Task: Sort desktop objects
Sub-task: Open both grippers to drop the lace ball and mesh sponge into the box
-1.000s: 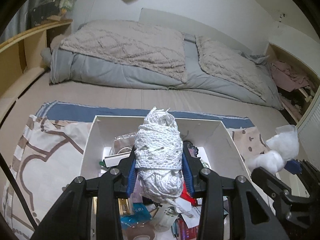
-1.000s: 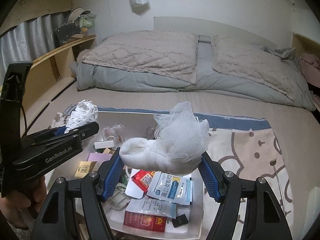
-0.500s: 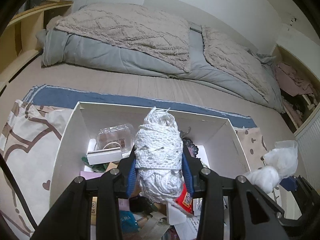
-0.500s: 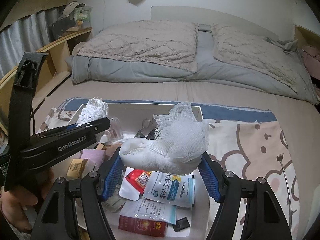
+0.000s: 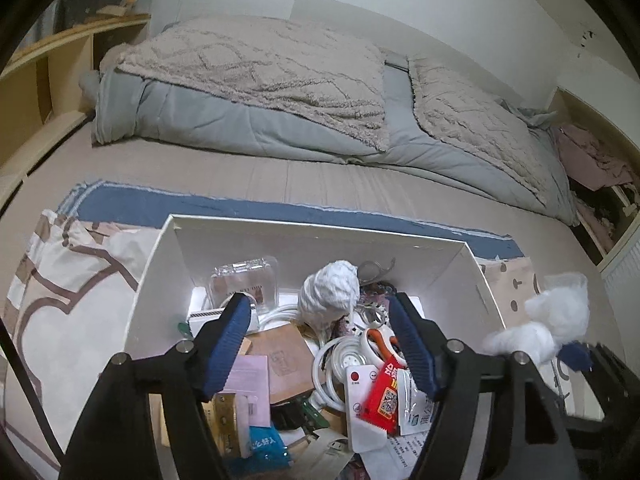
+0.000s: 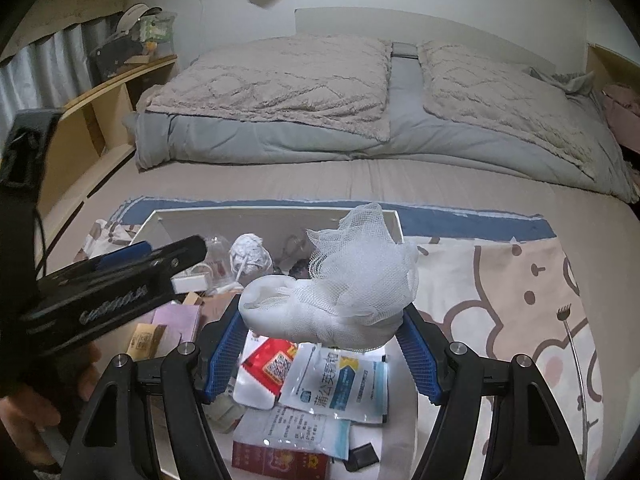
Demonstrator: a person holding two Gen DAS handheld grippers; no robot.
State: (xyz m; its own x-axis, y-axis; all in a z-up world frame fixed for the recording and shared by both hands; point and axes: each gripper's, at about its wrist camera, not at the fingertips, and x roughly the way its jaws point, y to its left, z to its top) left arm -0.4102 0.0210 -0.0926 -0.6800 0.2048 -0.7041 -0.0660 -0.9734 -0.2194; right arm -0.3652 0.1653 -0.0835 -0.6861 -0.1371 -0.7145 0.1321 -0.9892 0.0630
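The right gripper [image 6: 322, 344] has its blue pads clamped on a white gauze bundle [image 6: 336, 300], held above the packets at the near end of the white box [image 5: 476, 276]. The left gripper [image 5: 320, 340] stands with jaws wide and nothing between them — the white string ball [image 5: 330, 296] lies in the box just past its fingertips, among scissors, cables and cards. Farther off, the bed carries a grey quilt [image 5: 248, 120].

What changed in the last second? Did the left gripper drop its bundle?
Yes. The left gripper opened and released the white string bundle, which now lies inside the white box among the clutter. Unchanged: the right gripper stays clamped on the white mesh wad above the box.
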